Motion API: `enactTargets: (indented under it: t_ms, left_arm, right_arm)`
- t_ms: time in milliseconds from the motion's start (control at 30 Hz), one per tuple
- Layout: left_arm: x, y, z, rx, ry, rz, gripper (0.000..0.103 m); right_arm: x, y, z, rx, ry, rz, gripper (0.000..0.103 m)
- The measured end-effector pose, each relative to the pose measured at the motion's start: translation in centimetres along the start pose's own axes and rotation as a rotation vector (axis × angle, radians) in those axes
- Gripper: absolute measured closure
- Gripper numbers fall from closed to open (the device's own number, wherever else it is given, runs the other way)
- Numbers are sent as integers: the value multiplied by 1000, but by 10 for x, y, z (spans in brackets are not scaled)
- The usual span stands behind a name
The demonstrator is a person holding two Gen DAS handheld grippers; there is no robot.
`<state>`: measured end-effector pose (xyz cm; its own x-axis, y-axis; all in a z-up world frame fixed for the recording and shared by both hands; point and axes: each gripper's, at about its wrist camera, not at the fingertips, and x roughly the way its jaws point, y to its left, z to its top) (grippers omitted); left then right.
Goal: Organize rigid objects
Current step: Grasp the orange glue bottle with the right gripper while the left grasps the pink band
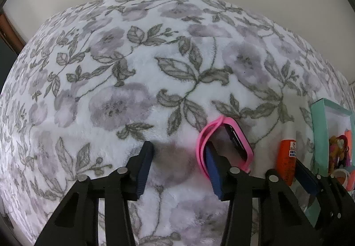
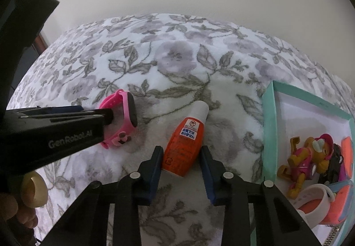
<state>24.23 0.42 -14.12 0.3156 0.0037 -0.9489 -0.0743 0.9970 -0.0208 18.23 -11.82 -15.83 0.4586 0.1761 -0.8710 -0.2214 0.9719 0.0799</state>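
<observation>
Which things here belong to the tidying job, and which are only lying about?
Job: pink watch, orange bottle, teal box, left gripper, right gripper.
Lying about: floral blanket; the toy dog is already in the box.

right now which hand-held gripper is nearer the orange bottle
Right. The right hand-held gripper straddles the orange bottle; the left hand-held gripper is off to its left at the pink watch.

A pink silicone-strapped child's smartwatch (image 2: 121, 121) with a dark face stands on its edge on the floral blanket (image 2: 177, 64). Near it lies an orange plastic bottle with a white cap (image 2: 185, 139), cap pointing away, beside a mint-green open box (image 2: 269, 126) holding toys.
</observation>
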Motion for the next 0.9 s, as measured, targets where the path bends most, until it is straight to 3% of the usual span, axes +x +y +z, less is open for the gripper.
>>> enactTargets:
  t_ms: [167,300,900]
  left_arm:
    - [-3,15,2,-51,-4,-15,79]
    - [-3,25,5,-83,-6,-34,86]
    - [-9,45,-5,-172,-31,-82,94]
  right_arm:
    - [0,-2,0,3,4,7,69]
    - [-1,-1,0,3,6,4,69]
    - [-3,-3,0,14,14,4,70]
